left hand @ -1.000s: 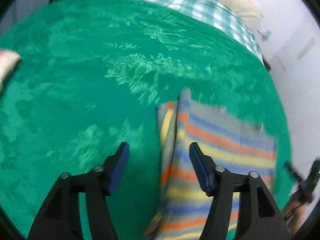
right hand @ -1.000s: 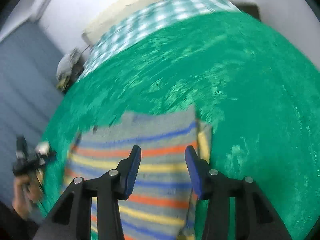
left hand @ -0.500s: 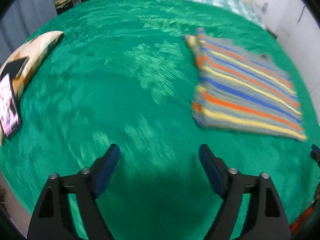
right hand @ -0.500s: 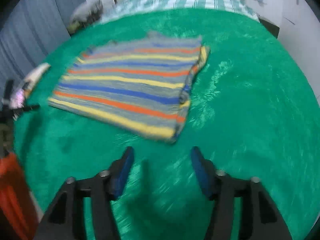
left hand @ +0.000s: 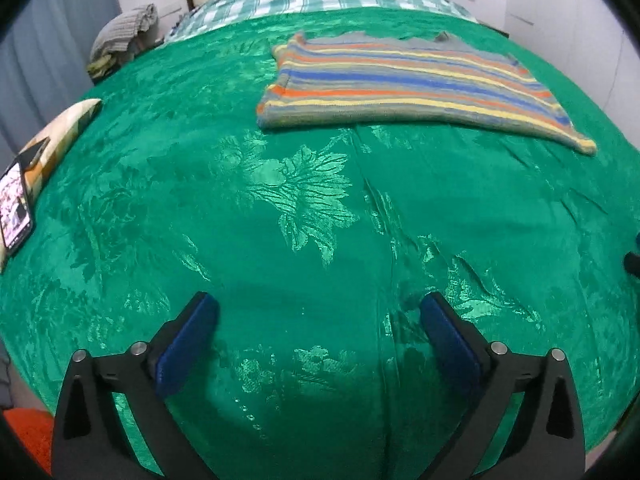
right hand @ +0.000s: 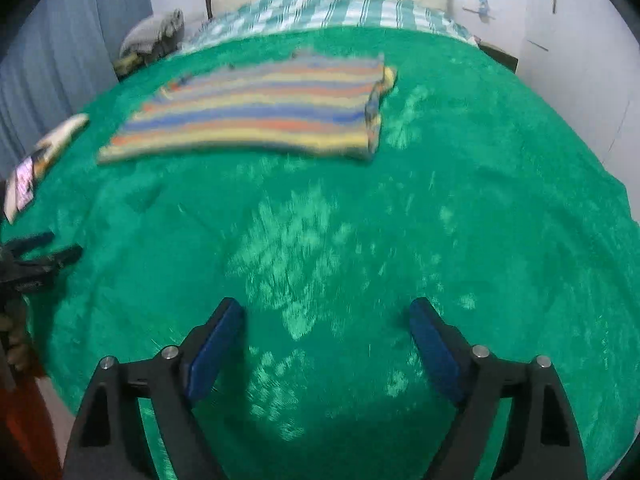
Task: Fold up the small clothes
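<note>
my left gripper (left hand: 318,322) spread wide, right gripper (right hand: 324,324) same, both empty, striped sweater (left hand: 412,84) folded flat on the green blanket (left hand: 280,208), well ahead of me

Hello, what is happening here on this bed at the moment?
A person is folding small clothes with two handheld grippers. The striped knit garment lies folded flat on the green bedspread, toward the far side. Neither gripper touches it: the left gripper and the right gripper are both open and empty over bare bedspread on the near side. A phone lies at the left edge.
</note>
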Motion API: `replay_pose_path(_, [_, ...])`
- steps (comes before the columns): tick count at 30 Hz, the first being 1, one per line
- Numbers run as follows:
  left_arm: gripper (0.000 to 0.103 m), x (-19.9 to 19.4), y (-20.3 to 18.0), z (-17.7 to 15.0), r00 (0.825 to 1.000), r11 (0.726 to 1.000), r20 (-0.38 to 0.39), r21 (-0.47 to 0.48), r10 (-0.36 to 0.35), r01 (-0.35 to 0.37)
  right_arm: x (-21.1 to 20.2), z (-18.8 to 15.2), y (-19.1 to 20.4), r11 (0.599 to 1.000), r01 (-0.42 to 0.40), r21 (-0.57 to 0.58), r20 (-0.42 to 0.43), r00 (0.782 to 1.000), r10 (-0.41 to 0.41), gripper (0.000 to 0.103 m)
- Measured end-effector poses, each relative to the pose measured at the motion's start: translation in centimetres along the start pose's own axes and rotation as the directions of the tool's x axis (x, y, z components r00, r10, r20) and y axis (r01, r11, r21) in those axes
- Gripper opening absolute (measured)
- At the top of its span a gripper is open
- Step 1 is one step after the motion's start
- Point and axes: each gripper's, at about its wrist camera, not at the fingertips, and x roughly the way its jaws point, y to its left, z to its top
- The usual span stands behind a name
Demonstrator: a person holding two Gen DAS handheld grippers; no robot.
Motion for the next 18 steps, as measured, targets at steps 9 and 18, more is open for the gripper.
replay_pose_path(9, [0.102,-0.1,-0.2,-0.7,1.000,1.000,0.014,0.016,-0.010,0.010,0.9,-0.9,0.9,1.000,0.025,0.010,0.005,1.000,-0.025,0.103])
replay_pose_path(18, [0.102,-0.2,-0.5,-1.1,1.000,1.000,0.020,0.020,-0.003,0.002,1.0,-1.3,1.2,1.000,0.031,0.000,0.019,0.999,-0.031,0.103])
